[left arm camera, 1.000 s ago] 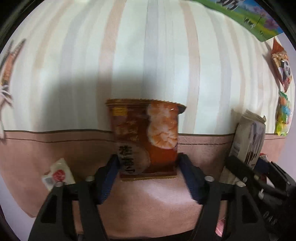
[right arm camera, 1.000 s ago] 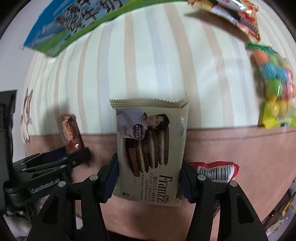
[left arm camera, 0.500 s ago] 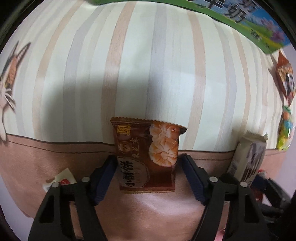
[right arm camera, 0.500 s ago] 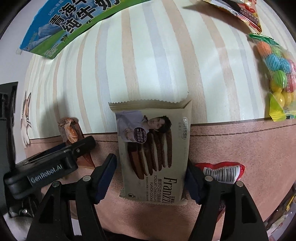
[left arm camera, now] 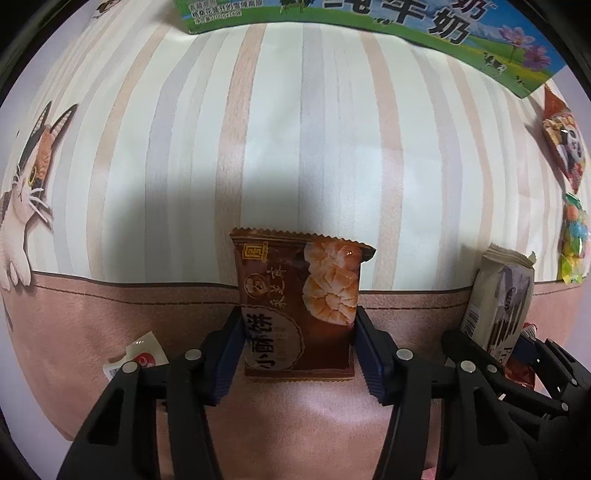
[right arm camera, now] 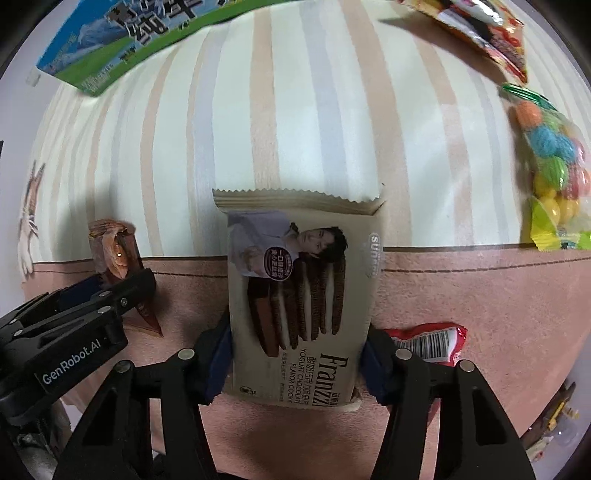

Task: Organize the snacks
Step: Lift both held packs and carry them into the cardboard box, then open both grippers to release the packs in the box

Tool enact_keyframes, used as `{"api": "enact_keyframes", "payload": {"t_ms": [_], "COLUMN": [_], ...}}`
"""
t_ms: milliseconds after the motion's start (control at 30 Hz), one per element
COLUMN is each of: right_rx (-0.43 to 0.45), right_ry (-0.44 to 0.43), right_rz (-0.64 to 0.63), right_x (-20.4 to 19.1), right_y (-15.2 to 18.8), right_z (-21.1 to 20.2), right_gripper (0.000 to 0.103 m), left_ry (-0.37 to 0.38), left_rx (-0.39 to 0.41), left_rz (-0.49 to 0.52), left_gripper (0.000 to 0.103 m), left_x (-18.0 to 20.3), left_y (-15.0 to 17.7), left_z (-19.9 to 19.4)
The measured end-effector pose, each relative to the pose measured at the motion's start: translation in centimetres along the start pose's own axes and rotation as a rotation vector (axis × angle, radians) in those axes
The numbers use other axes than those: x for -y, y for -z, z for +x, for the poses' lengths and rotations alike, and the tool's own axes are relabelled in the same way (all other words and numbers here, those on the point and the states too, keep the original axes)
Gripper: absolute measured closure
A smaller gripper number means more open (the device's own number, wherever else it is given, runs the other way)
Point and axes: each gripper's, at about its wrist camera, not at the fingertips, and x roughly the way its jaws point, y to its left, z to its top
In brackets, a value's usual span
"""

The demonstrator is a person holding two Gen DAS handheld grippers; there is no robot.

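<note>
My left gripper (left arm camera: 297,350) is shut on a brown shrimp snack packet (left arm camera: 299,302), held upright above the striped cloth. My right gripper (right arm camera: 297,360) is shut on a beige Franzzi cookie pack (right arm camera: 301,295), also upright. In the left wrist view the cookie pack (left arm camera: 498,299) and right gripper (left arm camera: 517,365) show at the right. In the right wrist view the shrimp packet (right arm camera: 116,254) and left gripper (right arm camera: 74,317) show at the left.
A green-blue milk carton (left arm camera: 369,22) lies at the far edge. A panda snack bag (left arm camera: 563,140) and a bag of coloured candies (right arm camera: 550,173) lie at the right. A red packet (right arm camera: 428,343) lies under the right gripper, a small white-red packet (left arm camera: 136,354) at the left.
Both grippers have drawn back and up from the cloth with their packets still held. More of the cloth, the milk carton and the cat print have come into view.
</note>
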Motion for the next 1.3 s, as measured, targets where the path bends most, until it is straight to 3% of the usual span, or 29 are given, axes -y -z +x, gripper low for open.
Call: {"api": "enact_keyframes", "payload": {"t_ms": [67, 267, 433, 600, 733, 933, 1100, 1300], "right_rx": [0.011, 0.043, 0.147, 0.281, 0.354, 0.391, 0.316, 0.229], "right_ry": [-0.008, -0.142, -0.255, -0.361, -0.339, -0.239, -0.176, -0.113], "right_rz": [-0.005, 0.022, 0.010, -0.018, -0.059, -0.076, -0.027, -0.001], "right_x": [-0.2, -0.2, -0.7, -1.0, -1.1, -1.4, 0.2, 1.6], "right_y": [0.1, -0.1, -3.5, -9.3, -14.5, -22.7, -28.8, -32.8], "right_z": [-0.5, -3.5, -10.1, -18.4, -22.9, -25.2, -22.8, -19.0], "right_gripper": [0.043, 0.044, 0.044, 0.044, 0.044, 0.044, 0.044, 0.044], "left_ry": [0.015, 0.083, 0.182, 0.252, 0.239, 0.144, 0.068, -0.006], "left_rx": [0.008, 0.077, 0.155, 0.234, 0.260, 0.236, 0.144, 0.047], "left_rz": [0.002, 0.007, 0.014, 0.013, 0.023, 0.042, 0.035, 0.027], "left_gripper": [0.049, 0.049, 0.049, 0.049, 0.049, 0.049, 0.049, 0.049], "left_x": [0.1, 0.8, 1.4, 0.7, 0.5, -0.6, -1.0, -1.7], "left_y": [0.4, -0.3, -2.8, -8.2, -13.9, -24.0, -30.9, -34.9], "left_z": [-1.1, -7.4, -13.9, -19.8, -22.8, -23.1, -19.1, -14.0]}}
